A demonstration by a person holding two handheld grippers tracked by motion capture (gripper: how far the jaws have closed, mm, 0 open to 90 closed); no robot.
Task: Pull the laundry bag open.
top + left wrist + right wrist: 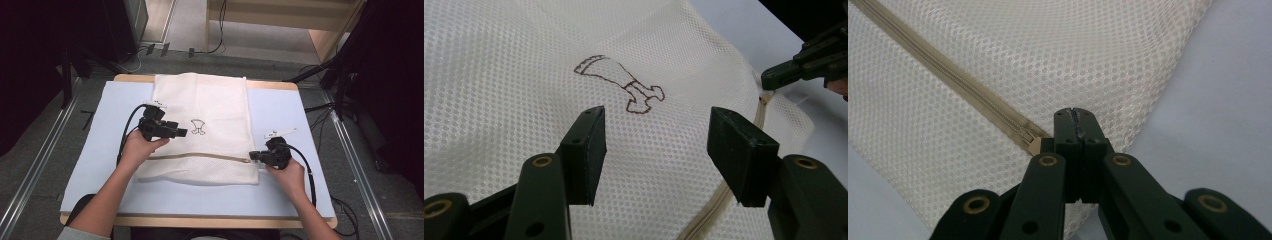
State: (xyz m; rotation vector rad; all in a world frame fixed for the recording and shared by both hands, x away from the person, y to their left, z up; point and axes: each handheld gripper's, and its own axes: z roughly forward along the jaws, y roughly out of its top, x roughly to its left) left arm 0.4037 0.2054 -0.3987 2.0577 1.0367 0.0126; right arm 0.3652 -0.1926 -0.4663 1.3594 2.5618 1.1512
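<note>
From the high view my left tongs [183, 132] hang over the mesh laundry bag [210, 100] near its middle, just left of the small brown drawn mark [198, 127], while my right tongs [254, 156] sit at the bag's right edge, at the end of the tan zipper [200, 156]. The left gripper view gives what the high view can't: my left tongs [656, 137] are wide open with nothing between the pads, mesh showing through the gap, and I can't tell whether the pads touch the cloth; the mark [621, 82] lies just past them, and my right tongs [769, 80] come in from the right edge at the zipper [724, 195]. The right gripper view shows my right tongs [1077, 116] pressed fully together right beside the zipper end [1034, 144]; they seem to pinch the slider tab, but the jaws cover it, so I can't be sure. The bag is cream-white honeycomb mesh, lying flat and long across the middle of the tabletop [90, 165], far end reaching the back edge, near end folded into a rounded hem below the zipper, which runs across the bag and looks zipped along its length. A pale blue sheet covers the tabletop, wood edge showing at front and back. Both my forearms come in from the bottom, a black cable [125, 132] loops off the left tongs, another off the right. On the floor beyond lie cables, and metal rails [30, 180] flank both sides.
</note>
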